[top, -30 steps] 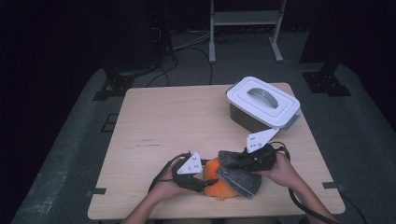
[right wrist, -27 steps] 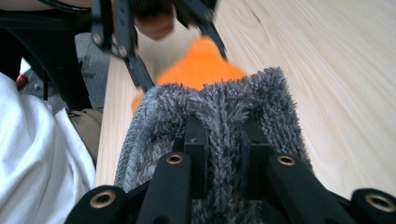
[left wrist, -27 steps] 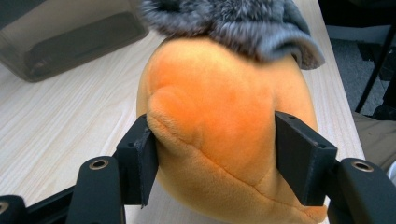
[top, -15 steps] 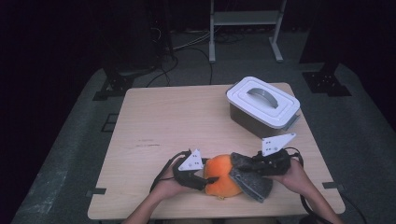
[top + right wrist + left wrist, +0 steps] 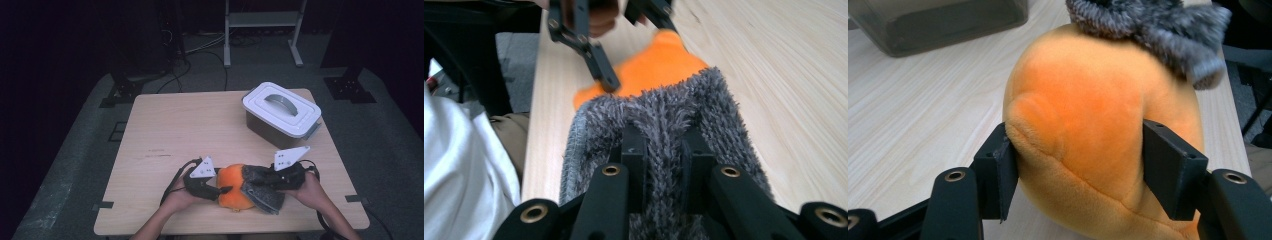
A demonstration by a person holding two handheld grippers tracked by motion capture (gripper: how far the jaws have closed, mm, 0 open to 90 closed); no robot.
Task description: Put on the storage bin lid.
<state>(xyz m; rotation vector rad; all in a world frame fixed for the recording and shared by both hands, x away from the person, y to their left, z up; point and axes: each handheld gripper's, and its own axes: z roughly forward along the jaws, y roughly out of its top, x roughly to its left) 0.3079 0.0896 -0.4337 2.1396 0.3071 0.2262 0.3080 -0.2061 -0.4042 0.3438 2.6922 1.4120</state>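
Observation:
An orange plush toy (image 5: 231,189) rests on the wooden table (image 5: 190,130) near its front edge. My left gripper (image 5: 223,190) comes at it from the left, and in the left gripper view its jaws (image 5: 1083,170) press into both sides of the plush toy (image 5: 1088,115). A grey fuzzy cloth (image 5: 263,194) lies against the toy's right side and partly over it. My right gripper (image 5: 267,183) is shut on the cloth, with a fold of the grey fuzzy cloth (image 5: 669,115) pinched between its jaws (image 5: 664,150). The orange toy (image 5: 659,65) and the left gripper (image 5: 591,47) lie beyond.
A grey box with a white handled lid (image 5: 281,111) stands at the table's back right. The person's forearms enter from the bottom edge. A white sleeve (image 5: 464,170) and the table's near edge sit beside the right gripper.
My right gripper has moved right and a little toward the front edge with the grey cloth, baring more of the orange toy. The left gripper has kept still on the toy.

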